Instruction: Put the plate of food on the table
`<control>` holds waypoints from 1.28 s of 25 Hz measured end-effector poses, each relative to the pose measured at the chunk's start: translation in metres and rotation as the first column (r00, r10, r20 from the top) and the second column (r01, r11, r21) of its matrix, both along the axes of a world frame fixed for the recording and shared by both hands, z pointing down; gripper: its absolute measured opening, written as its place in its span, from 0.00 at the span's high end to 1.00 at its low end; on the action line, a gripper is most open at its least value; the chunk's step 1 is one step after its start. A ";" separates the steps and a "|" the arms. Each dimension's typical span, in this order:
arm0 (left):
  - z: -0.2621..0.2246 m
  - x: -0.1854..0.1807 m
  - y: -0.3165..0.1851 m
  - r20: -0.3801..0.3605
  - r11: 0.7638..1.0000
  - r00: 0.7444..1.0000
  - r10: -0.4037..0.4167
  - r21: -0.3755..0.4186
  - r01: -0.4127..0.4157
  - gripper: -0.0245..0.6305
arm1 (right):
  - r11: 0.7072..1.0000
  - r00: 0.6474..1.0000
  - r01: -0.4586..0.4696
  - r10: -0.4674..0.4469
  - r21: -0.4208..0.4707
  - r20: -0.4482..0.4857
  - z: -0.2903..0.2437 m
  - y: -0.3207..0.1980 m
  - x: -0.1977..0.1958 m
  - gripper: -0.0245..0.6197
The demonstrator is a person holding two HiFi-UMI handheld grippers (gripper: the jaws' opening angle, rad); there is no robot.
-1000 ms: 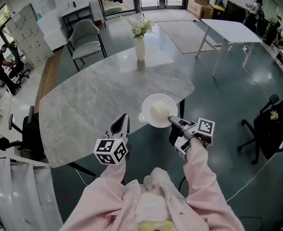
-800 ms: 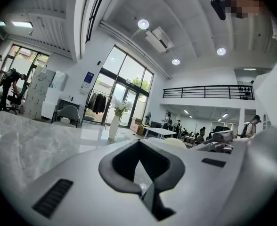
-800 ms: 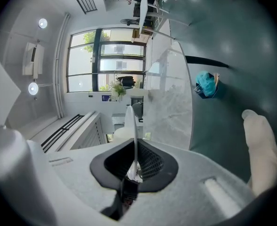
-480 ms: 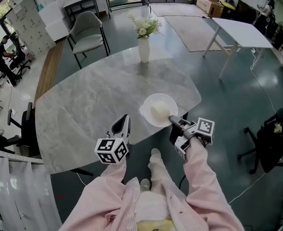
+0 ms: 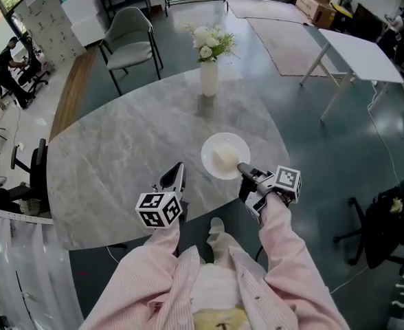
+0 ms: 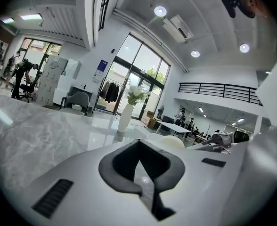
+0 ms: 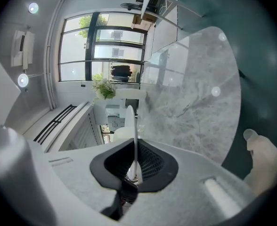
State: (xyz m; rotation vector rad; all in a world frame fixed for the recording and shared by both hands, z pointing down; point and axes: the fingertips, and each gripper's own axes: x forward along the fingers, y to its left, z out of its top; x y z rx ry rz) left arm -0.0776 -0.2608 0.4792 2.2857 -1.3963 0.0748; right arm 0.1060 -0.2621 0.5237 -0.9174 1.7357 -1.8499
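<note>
Plate (image 5: 238, 146) of pale food (image 5: 223, 159) is over the near right part of the table (image 5: 119, 150), my right gripper (image 5: 242, 168) clenched on its near rim. Left gripper (image 5: 177, 170) is closed, empty. Gripped one-sided, the plate could tip and spill.

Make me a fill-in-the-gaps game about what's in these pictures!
1. The white round plate of pale food is pinched at its rim by the right gripper, while the left gripper holds ___.
2. The tall white vase on the grey marble table holds white ___.
3. Beyond that table stands a grey ___ with dark legs.
Missing words: nothing; flowers; chair.
</note>
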 end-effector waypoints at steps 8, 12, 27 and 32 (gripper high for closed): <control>0.031 0.012 -0.035 0.013 0.996 0.999 -0.032 -0.078 0.033 0.98 | 0.996 0.997 0.066 -0.069 -0.068 -0.047 0.029 -0.041 0.004 0.94; 0.051 0.015 -0.041 0.022 0.991 0.999 -0.034 -0.131 0.037 0.98 | 0.989 0.994 0.090 -0.097 -0.114 -0.057 0.044 -0.050 -0.001 0.94; 0.116 0.020 -0.063 0.023 0.954 1.000 0.003 -0.299 0.004 0.98 | 0.979 0.985 0.103 -0.125 -0.176 -0.119 0.099 -0.082 -0.012 0.94; 0.129 0.020 -0.058 0.024 0.943 1.000 0.009 -0.332 -0.001 0.98 | 0.978 0.983 0.103 -0.128 -0.183 -0.131 0.107 -0.081 -0.012 0.94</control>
